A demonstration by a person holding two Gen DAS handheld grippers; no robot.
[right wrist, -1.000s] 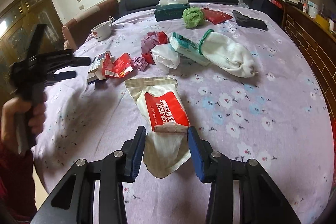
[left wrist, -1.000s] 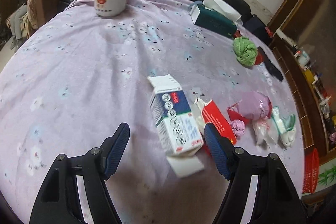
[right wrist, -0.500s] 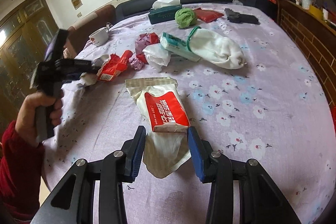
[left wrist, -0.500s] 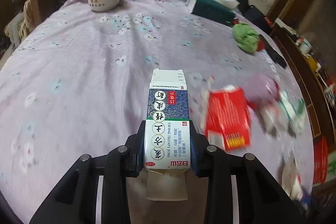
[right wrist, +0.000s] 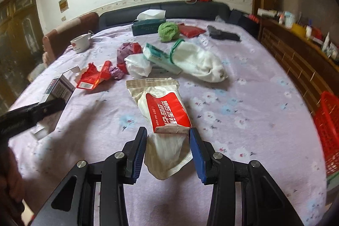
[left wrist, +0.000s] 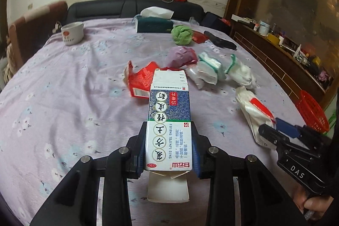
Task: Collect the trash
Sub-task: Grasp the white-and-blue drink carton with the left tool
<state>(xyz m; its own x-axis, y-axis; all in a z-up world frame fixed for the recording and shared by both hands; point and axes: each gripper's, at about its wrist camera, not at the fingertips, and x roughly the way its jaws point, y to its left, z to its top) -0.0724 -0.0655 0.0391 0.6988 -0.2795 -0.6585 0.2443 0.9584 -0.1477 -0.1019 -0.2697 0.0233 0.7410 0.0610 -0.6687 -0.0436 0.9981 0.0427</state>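
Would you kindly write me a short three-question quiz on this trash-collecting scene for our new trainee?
1. True or false: the left gripper is shut on the medicine box.
2. Multiple choice: the wet-wipe pack lies A) inside the red basket, B) between the open fingers of the right gripper, C) on top of the cup.
3. Fill in: the ball beside the tissue box is ____ in colour.

Key: 1 true; 2 B; 3 green.
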